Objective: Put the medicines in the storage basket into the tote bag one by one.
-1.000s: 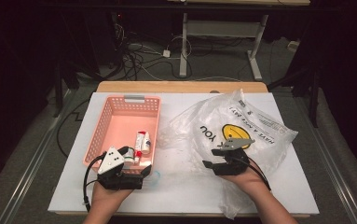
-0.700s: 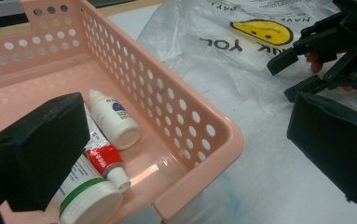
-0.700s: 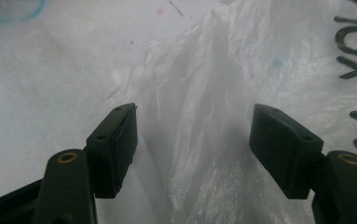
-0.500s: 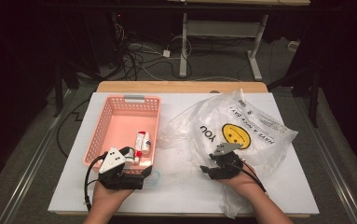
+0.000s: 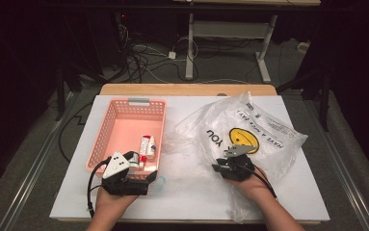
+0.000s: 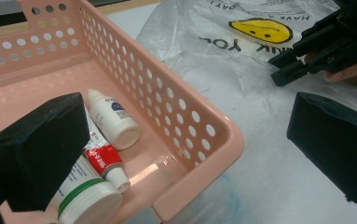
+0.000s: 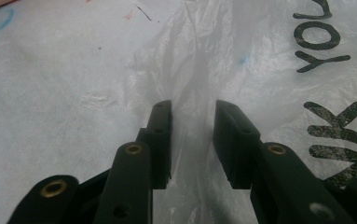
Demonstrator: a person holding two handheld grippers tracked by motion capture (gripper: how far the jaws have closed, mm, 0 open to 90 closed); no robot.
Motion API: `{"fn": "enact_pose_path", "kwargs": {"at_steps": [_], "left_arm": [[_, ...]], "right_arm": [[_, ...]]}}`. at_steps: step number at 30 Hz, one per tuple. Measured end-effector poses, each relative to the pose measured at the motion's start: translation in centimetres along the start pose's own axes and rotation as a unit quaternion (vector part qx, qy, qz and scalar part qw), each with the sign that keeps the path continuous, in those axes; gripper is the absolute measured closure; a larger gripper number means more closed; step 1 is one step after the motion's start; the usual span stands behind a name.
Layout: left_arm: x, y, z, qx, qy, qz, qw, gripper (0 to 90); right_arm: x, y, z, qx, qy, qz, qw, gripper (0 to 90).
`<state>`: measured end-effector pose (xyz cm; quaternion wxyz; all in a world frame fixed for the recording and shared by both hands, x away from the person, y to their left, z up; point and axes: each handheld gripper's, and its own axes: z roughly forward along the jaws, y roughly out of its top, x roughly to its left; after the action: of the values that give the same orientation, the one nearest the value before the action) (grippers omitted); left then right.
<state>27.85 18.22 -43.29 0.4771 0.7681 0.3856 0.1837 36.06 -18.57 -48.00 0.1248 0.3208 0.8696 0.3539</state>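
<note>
A crumpled clear plastic bag (image 5: 264,127) with a yellow smiley and black lettering lies on the right of the white table (image 5: 187,192). My right gripper (image 5: 217,166) rests low on its left part. Its jaws have just been closing, and a raised fold of the bag (image 7: 192,70) stands in the narrow gap still left between them (image 7: 192,106). The pink basket (image 5: 124,127) on the left holds a white bottle (image 6: 113,119), a red-and-white tube (image 6: 102,156) and a green-banded tube (image 6: 85,196). My left gripper (image 6: 188,109) stands wide open astride the basket's near right wall, holding nothing.
The table's front edge runs just below both hands. A wooden board (image 5: 187,89) borders the far edge. Beyond it are a desk frame and loose cables (image 5: 148,57) on a dark floor.
The right gripper's jaws stand closer together than before, around a fold of the bag. The left gripper and the basket's contents have not moved.
</note>
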Motion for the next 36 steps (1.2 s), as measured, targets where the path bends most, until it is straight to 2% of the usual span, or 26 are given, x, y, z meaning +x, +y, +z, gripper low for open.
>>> {"fn": "enact_pose_path", "kwargs": {"at_steps": [3,12,19,27,31,33,36], "left_arm": [[0.0,0.0,0.0,0.001,0.0,0.0,1.0,0.0],[0.1,0.0,0.1,0.003,-0.002,0.0,1.0,0.0],[0.1,0.0,0.0,0.002,-0.004,0.002,1.0,0.0],[0.2,0.0,0.1,0.001,-0.004,0.001,1.0,0.0],[0.2,0.0,0.1,0.002,-0.005,0.002,1.0,0.0],[0.2,0.0,0.1,0.002,-0.006,0.002,1.0,0.0],[0.2,0.0,0.1,0.002,-0.007,0.001,1.0,0.0]], "right_arm": [[-0.3,0.0,0.0,-0.002,0.005,0.009,0.9999,70.8],[-0.2,0.1,-0.5,-0.012,0.008,0.01,0.9998,71.7],[0.1,0.5,-1.2,-0.029,0.002,0.005,0.9996,73.3],[-0.8,0.4,-1.4,-0.035,-0.012,0.025,0.999,72.5],[-0.8,0.4,-1.0,-0.024,-0.016,0.016,0.9994,70.1],[-0.6,0.3,-0.6,-0.014,-0.004,0.014,0.9998,66.9],[-0.3,0.2,-0.1,0.003,-0.001,0.0,1.0,66.6]]}}
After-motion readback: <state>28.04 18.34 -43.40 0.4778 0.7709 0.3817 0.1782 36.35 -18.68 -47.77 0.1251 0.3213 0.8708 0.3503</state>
